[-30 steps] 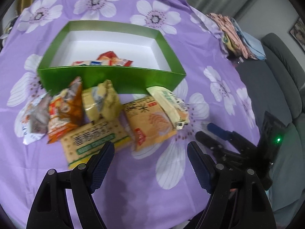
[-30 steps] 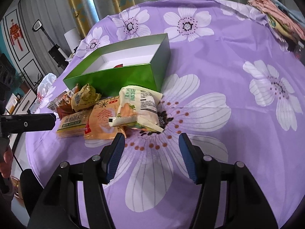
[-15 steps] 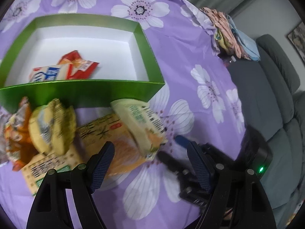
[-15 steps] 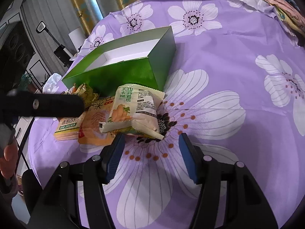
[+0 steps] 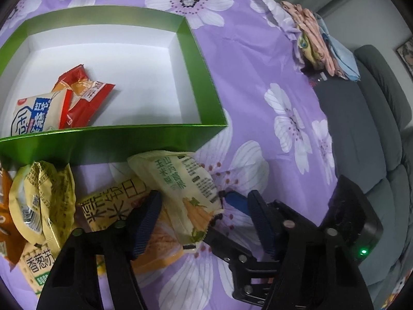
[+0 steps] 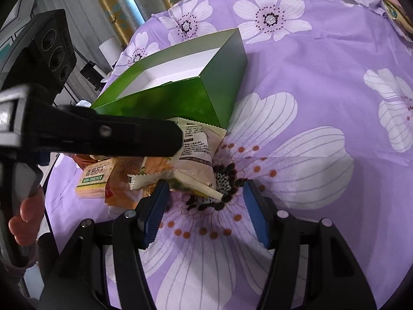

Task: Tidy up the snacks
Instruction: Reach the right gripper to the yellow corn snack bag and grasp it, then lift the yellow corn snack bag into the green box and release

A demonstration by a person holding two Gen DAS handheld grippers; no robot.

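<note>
The left gripper [image 5: 204, 222] had just been narrowing its jaws, and its blue ribbed pads stood either side of the near end of a pale yellow crinkled corn-snack packet with green lettering [image 5: 180, 188]; a gap remained at the right pad, and whether the left pad touched the wrapper could not be told, so the claw was apart rather than clamped. The right gripper [image 6: 206, 206] had its jaws apart as well, its pads flanking the near sealed edge of the same pale packet [image 6: 191, 160] without pressing it. That packet lay on the purple tablecloth printed with large white flowers [image 6: 322, 82], partly overlapping an orange flat cracker packet with dark characters [image 5: 111, 204]. Just left of these sat a crumpled yellow foil pouch [image 5: 41, 201], and below it a beige scallion-cracker packet with a green band [image 5: 36, 266]. Beyond the loose snacks stood a shallow green cardboard box with a white inside [image 5: 204, 82], its near wall just behind the pale packet. Inside it, toward the left, lay a cream packet with blue lettering [image 5: 33, 116] partly over a red foil packet [image 5: 82, 95]. Farther off, at the cloth's far right edge, was a stack of folded cloths in pink, yellow and blue [image 5: 320, 46], with a grey sofa [image 5: 382, 118] beyond
</note>
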